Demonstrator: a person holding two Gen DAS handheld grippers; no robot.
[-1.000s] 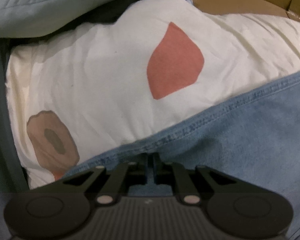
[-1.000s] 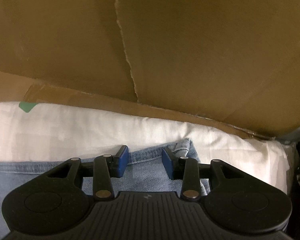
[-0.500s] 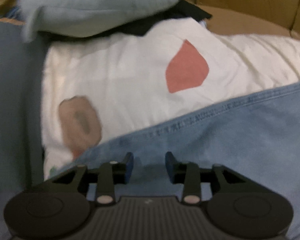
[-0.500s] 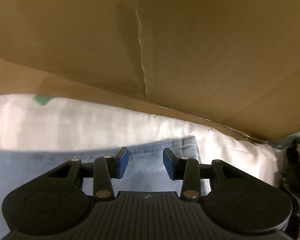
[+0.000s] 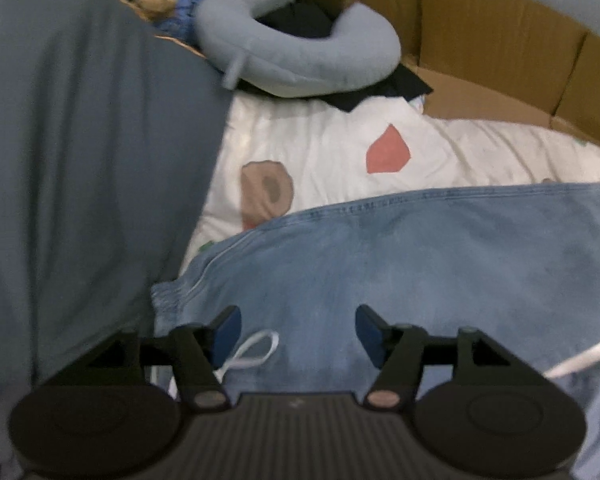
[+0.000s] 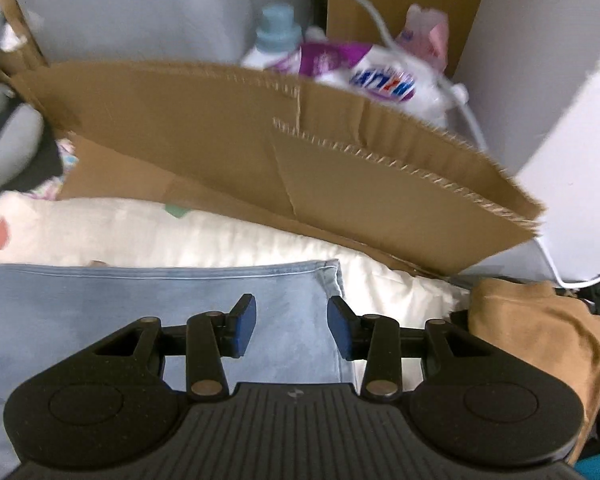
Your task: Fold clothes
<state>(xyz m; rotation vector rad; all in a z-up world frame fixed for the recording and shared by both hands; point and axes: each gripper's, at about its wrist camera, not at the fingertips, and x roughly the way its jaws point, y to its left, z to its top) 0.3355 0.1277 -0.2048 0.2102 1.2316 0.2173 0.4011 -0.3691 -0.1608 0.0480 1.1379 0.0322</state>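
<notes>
Since a second earlier, both views had pulled back from the bedding: the left tongs (image 5: pixel 298 334), then pinched together at the hem of the denim, stood wide apart and empty; the right tongs (image 6: pixel 287 326), already parted then, stood somewhat wider, also empty, and the cardboard wall (image 6: pixel 260 152) that had filled the right view showed its torn upper edge with bottles behind it. Items, largest first. Dark grey-blue fabric (image 5: pixel 80 160): filled the left side of the left view; what it belonged to could not be told. Light-blue denim garment (image 5: pixel 400 260): lay flat across a white quilt (image 5: pixel 332 148) printed with red and brown shapes, released from both tongs; its elastic waistband sat just beyond and left of the left tongs, with a white drawstring loop (image 5: pixel 256 350) close by the left finger; in the right view the garment's far right corner (image 6: pixel 324 276) lay just ahead of the right tongs, the cloth spreading under and to the left of them. Grey-blue neck pillow (image 5: pixel 300 52): beyond the quilt. Tan folded garment (image 6: pixel 540 328): right of the denim, apart from it.
</notes>
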